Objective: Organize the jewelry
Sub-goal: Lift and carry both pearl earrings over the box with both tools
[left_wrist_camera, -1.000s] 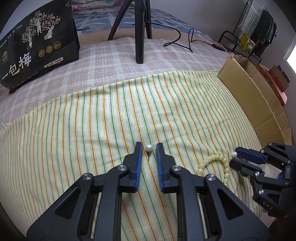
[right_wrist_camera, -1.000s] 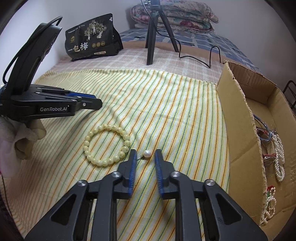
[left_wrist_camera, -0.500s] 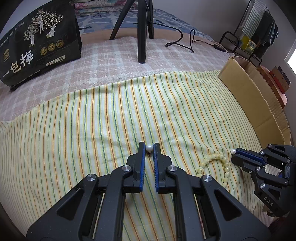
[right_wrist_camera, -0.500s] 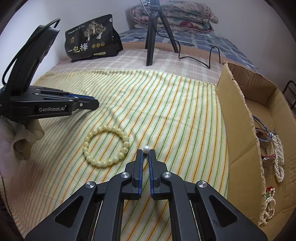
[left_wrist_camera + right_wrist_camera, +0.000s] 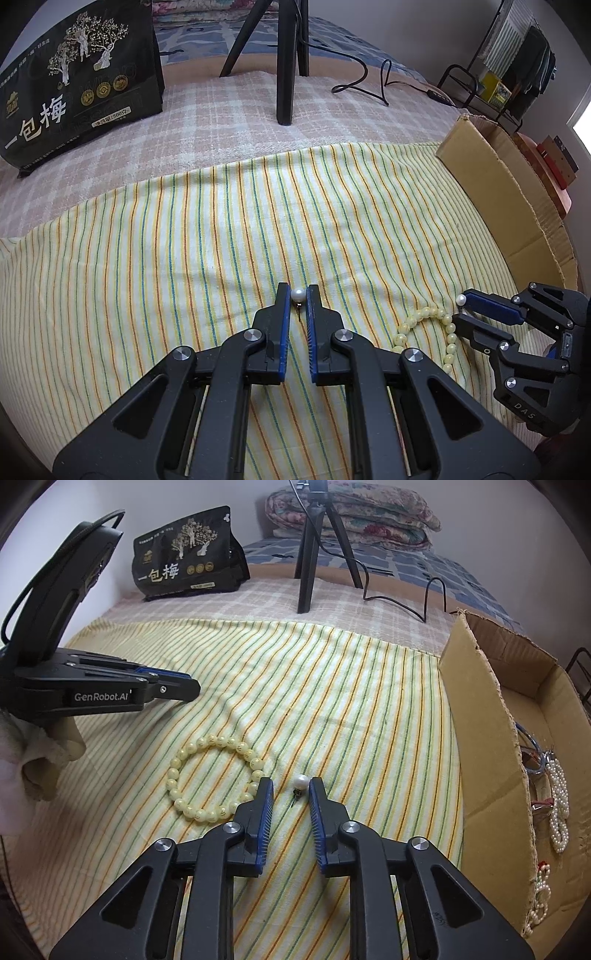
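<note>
Task partly done: pearl strands [image 5: 559, 808] already lie in the cardboard box [image 5: 480, 716] at 3 o'clock, while the bead bracelet [image 5: 210, 775] remains on the striped cloth [image 5: 332, 686]; left gripper [image 5: 297, 295] pinches one pearl earring [image 5: 297, 294], right gripper [image 5: 291, 788] is opening around another pearl earring [image 5: 300, 782], unpinched.

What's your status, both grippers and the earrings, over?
Left gripper shut on one pearl earring. Right gripper jaws opening, second pearl earring loose between them on striped cloth. Bead bracelet beside its left finger.
</note>
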